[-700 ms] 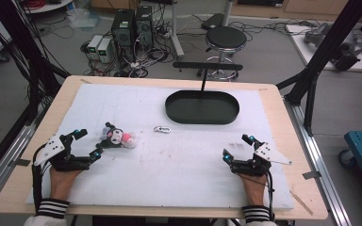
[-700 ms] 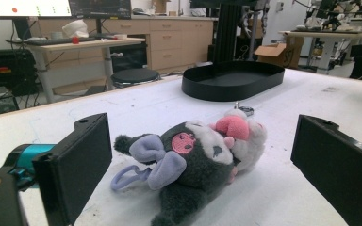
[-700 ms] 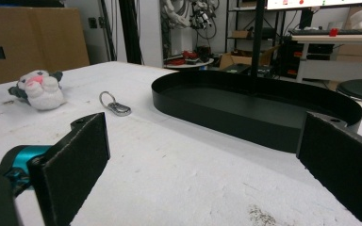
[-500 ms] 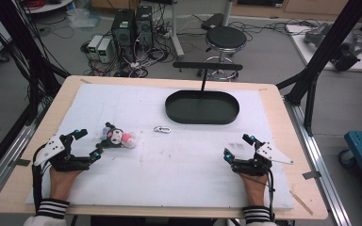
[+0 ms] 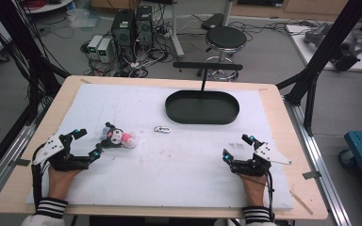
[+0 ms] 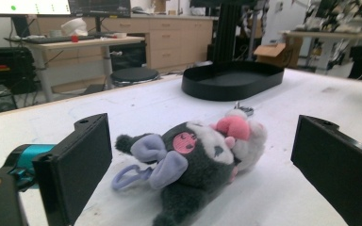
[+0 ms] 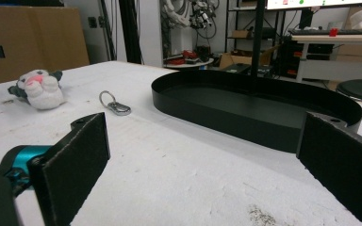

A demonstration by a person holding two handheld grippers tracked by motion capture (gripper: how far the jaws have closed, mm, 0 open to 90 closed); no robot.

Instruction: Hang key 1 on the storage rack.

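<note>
My left gripper (image 5: 87, 142) rests low on the white table (image 5: 179, 179) with its jaws spread wide and nothing pressed between them. The plush toy (image 6: 202, 155) lies on its side just ahead of the jaws, between their lines in the left gripper view, touching neither pad. Beyond the toy sits a small metal clasp (image 5: 161, 129), and further off the black oval tray (image 5: 201, 107). My right gripper (image 5: 238, 147) lies well apart on the other side, jaws also wide and empty; from it the tray (image 7: 245, 117) is ahead, the clasp (image 7: 115, 106) and the toy (image 7: 38, 88) off to its left.
</note>
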